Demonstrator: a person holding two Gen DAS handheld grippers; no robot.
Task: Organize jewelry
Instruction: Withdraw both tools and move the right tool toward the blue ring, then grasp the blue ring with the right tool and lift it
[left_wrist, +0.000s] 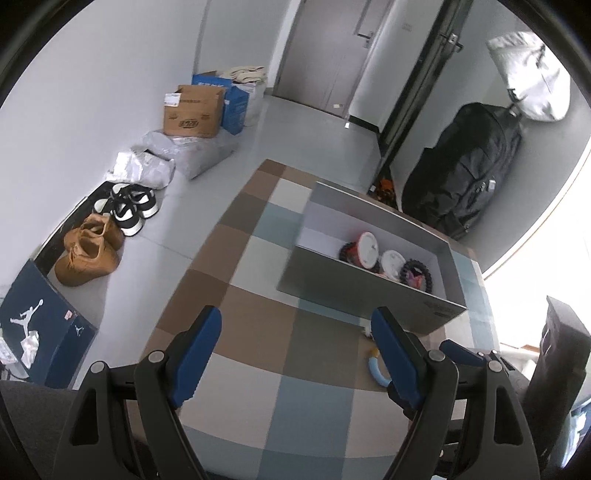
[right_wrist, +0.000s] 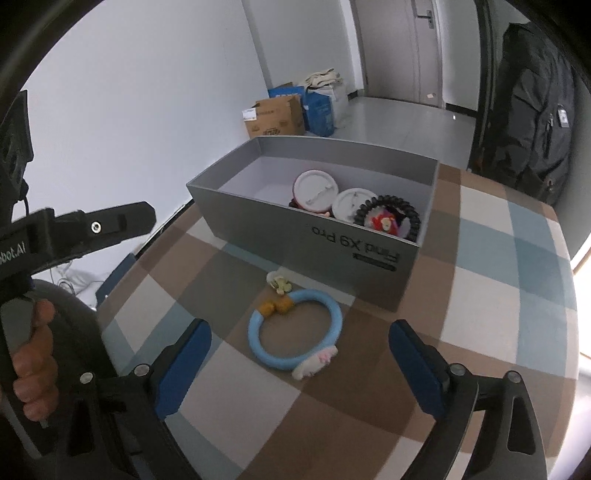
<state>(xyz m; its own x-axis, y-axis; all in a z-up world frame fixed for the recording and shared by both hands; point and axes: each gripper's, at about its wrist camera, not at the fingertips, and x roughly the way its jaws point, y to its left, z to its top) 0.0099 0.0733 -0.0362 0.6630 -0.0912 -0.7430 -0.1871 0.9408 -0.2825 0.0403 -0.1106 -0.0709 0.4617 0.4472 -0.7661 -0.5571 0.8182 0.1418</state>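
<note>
I have the right tool (right_wrist: 299, 365) with its jaws standing wide and nothing between the pads; it points steeply down at the counter (right_wrist: 491, 258). The blue ring bracelet (right_wrist: 293, 334) lies flat on the checked cloth directly ahead of this tool, centred between the lines of the two blue pads (right_wrist: 184, 365) and just beyond their tips, not touching either. A small white charm sits on its near rim and yellow beads on its far rim; a small pale clip (right_wrist: 279, 282) lies just beyond it, near the wall of the grey box (right_wrist: 295, 229).

The left tool (left_wrist: 295, 354) is also wide and empty, with only bare cloth between its pads.

Step in hand, as I judge it: approach for pickup of the bracelet, which remains outside the box. The box already holds two round white badges (right_wrist: 316, 190) and a black coiled band (right_wrist: 388, 216) at its right end.

Next move calls for lowering the right tool until one pad sits on each side of the ring's tube, then closing. The ring is thin and lies flat, so the pads must reach the cloth or they may slide over it
</note>
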